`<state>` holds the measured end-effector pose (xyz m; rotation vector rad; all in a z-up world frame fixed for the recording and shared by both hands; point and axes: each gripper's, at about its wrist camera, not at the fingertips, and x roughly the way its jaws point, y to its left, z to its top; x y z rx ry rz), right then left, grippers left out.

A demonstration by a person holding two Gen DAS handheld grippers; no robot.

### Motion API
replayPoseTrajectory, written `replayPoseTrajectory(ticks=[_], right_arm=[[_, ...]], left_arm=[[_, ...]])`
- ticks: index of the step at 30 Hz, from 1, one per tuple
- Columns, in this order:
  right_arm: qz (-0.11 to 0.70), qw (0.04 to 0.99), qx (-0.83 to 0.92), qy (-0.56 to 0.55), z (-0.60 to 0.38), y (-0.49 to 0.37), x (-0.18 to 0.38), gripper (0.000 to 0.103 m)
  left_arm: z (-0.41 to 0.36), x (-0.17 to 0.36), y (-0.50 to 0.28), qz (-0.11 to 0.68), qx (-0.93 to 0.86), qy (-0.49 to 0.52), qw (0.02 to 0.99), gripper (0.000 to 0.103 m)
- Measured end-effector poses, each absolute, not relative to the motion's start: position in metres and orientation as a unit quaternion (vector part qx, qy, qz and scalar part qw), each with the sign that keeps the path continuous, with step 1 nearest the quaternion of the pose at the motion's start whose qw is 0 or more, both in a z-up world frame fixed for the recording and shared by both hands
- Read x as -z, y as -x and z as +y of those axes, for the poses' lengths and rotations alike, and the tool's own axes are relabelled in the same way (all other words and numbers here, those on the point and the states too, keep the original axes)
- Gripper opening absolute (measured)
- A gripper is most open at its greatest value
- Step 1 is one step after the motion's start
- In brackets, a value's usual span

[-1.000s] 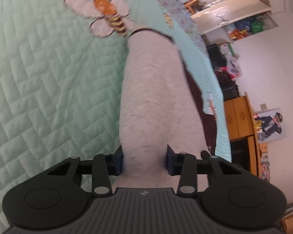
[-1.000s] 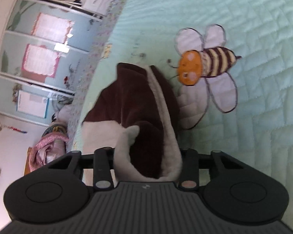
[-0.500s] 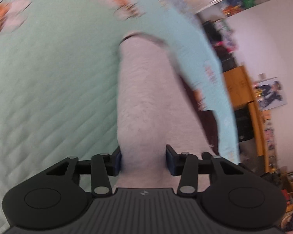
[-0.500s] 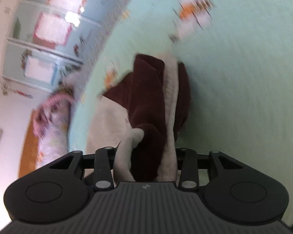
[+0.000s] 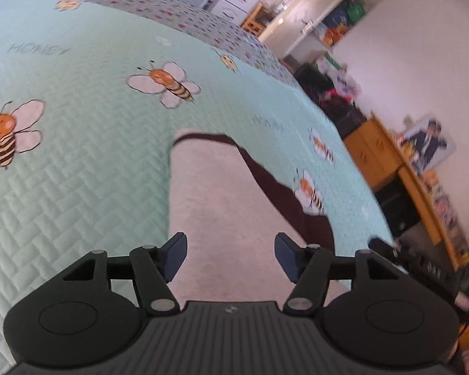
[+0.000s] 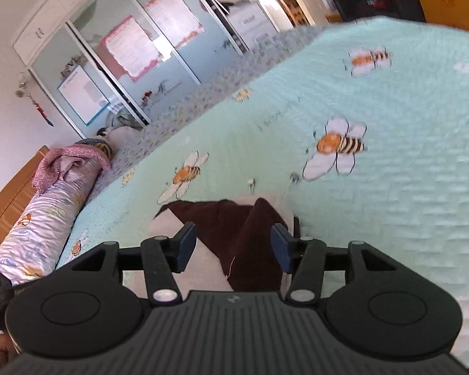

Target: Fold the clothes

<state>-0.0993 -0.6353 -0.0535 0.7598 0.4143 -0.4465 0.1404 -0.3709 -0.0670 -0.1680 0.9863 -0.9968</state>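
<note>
Left gripper [image 5: 231,251]: fingers [image 5: 175,254] spread apart, and they have just been opening. The garment [image 5: 222,206] lies in the gap between them, pale fleecy side up, but the blue pads don't press on it, so nothing is held. The left pad sits at the garment's left edge; the right pad is over its right part.

Right gripper [image 6: 234,245]: fingers [image 6: 186,245] also parted, likewise just been opening. The dark brown side of the garment [image 6: 244,237] shows between them with a pale lining strip beside it. Pads stand clear of the cloth on both sides, no grip.

Garment position: flat on the bed, on the mint quilted bedspread [image 5: 78,187], folded into a long narrow strip running away from the left camera. A dark brown edge rims its far end and right side. From the right wrist view it's a rumpled brown and cream pile directly under the gripper.

Bee prints [image 5: 165,82] sit on the bedspread beyond the garment's far end, apart from it. One bee [image 6: 336,148] lies just beyond the garment in the right view.

A rolled pillow [image 6: 43,218] with a pink cloth on top is at the left edge of the bed, well apart from the garment. Both frames are slightly blurred.
</note>
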Motion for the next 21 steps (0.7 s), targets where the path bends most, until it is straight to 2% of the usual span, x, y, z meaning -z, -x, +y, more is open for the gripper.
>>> replayPoseTrajectory(ticks=[7,21], right_arm=[[0.210,0.870,0.229,-0.383,-0.638,0.087,0.080,0.056],[0.232,0.873,0.226,-0.363,-0.655,0.055,0.089,0.056]], left_arm=[[-0.398,0.076,-0.127,0.442,0.458,0.007,0.771,0.065],[-0.393,0.072,-0.127,0.442,0.445,0.007,0.779,0.065]])
